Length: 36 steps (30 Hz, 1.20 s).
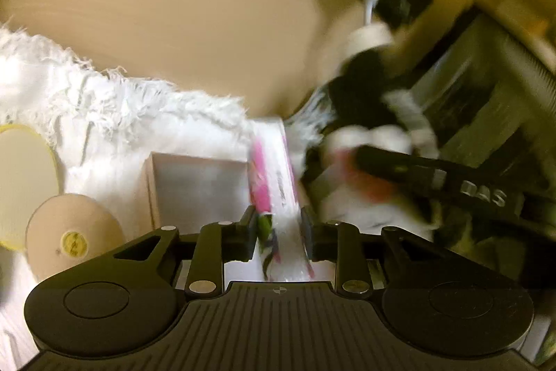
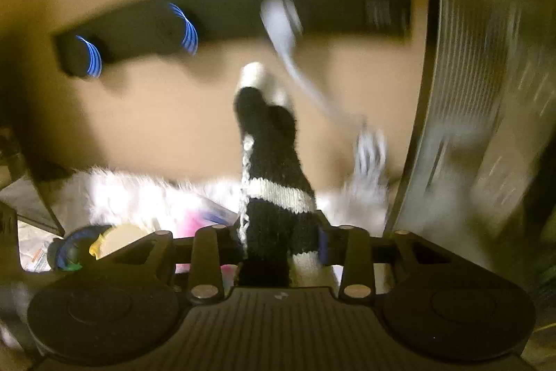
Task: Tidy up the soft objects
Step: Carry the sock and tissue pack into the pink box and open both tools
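Observation:
My left gripper [image 1: 279, 232] is shut on a white soft pack with pink print [image 1: 274, 176], held above an open pale box [image 1: 194, 186] on a white shaggy rug [image 1: 104, 106]. My right gripper [image 2: 281, 235] is shut on a black knitted sock with white stripes [image 2: 274, 183], which sticks up and away from the fingers. The same sock [image 1: 368, 86] and the right gripper's dark body [image 1: 434, 176] show blurred at the right of the left wrist view.
Two round lidded tins [image 1: 69, 232] lie left of the box. A black bar with blue rings [image 2: 180, 30] and a white spoon-like object [image 2: 281, 19] lie on the tan floor [image 2: 156, 110]. A grey ribbed appliance [image 2: 486, 93] stands at the right.

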### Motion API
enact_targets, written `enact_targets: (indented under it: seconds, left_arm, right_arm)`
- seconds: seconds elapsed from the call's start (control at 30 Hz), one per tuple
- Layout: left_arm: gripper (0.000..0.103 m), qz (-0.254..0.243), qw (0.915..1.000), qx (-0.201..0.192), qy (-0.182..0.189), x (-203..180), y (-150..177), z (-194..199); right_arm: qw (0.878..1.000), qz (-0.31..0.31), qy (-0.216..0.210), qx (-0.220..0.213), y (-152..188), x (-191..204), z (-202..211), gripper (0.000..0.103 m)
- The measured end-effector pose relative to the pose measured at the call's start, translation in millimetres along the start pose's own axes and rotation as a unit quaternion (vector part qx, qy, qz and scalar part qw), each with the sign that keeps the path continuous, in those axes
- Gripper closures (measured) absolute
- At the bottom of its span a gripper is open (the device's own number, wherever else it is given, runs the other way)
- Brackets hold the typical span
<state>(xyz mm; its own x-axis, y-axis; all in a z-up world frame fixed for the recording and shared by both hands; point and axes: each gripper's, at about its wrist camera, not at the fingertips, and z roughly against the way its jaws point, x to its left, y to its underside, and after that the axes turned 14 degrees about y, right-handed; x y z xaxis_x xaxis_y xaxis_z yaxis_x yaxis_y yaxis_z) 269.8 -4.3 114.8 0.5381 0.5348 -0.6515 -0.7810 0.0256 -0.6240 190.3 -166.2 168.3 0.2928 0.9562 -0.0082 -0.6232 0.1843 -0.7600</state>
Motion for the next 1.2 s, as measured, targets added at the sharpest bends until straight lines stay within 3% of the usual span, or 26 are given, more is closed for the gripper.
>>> enact_targets:
  seconds: [0.1,0.17,0.3,0.37,0.47,0.57,0.63,0.7,0.77,0.83,0.93,1.07,1.2]
  left_arm:
    - [0.074,0.011,0.9998,-0.015,0.004,6,9,15]
    - [0.074,0.017,0.9994,-0.029,0.006,11,15,36]
    - [0.074,0.007,0.9969,-0.077,-0.014,10,36,97]
    - [0.074,0.001,0.9945,-0.100,-0.030,15,52,125]
    - [0.074,-0.003,0.9875,-0.128,-0.092,32,75,169]
    - [0.074,0.016,0.9689,-0.168,-0.181,58,108,224]
    - [0.074,0.059,0.9441,-0.204,-0.252,83,128,266]
    - [0.074,0.123,0.9233,-0.222,-0.288,109,141,302]
    - [0.074,0.159,0.9114,-0.227,-0.304,128,151,331]
    - [0.074,0.154,0.9138,-0.212,-0.311,137,154,344]
    - [0.074,0.135,0.9331,-0.191,-0.274,143,151,345]
    - [0.074,0.113,0.9573,-0.151,-0.219,144,139,315]
    - [0.074,0.100,0.9652,-0.133,-0.202,143,124,275]
  right_arm:
    - [0.999,-0.018,-0.014,0.041,18,-15,-26,0.061]
    - [1.000,0.003,-0.015,0.026,35,-14,-21,0.047]
    - [0.997,0.067,0.024,-0.023,74,-7,-4,0.042]
    - [0.995,0.087,0.025,-0.029,92,-3,1,0.041]
    - [0.994,0.099,0.037,-0.022,104,0,2,0.041]
    - [0.997,0.071,0.021,-0.016,117,-7,12,0.038]
    - [0.999,0.051,0.009,-0.011,127,-9,18,0.034]
    - [0.999,0.043,0.006,-0.008,136,-5,24,0.032]
    - [0.999,0.054,0.002,-0.003,143,6,28,0.032]
    - [0.997,0.073,-0.005,0.002,150,22,31,0.032]
    - [0.994,0.107,-0.011,0.002,158,50,37,0.031]
    - [0.989,0.143,-0.026,-0.001,166,85,49,0.031]
    - [0.983,0.180,-0.029,-0.003,177,111,60,0.031]
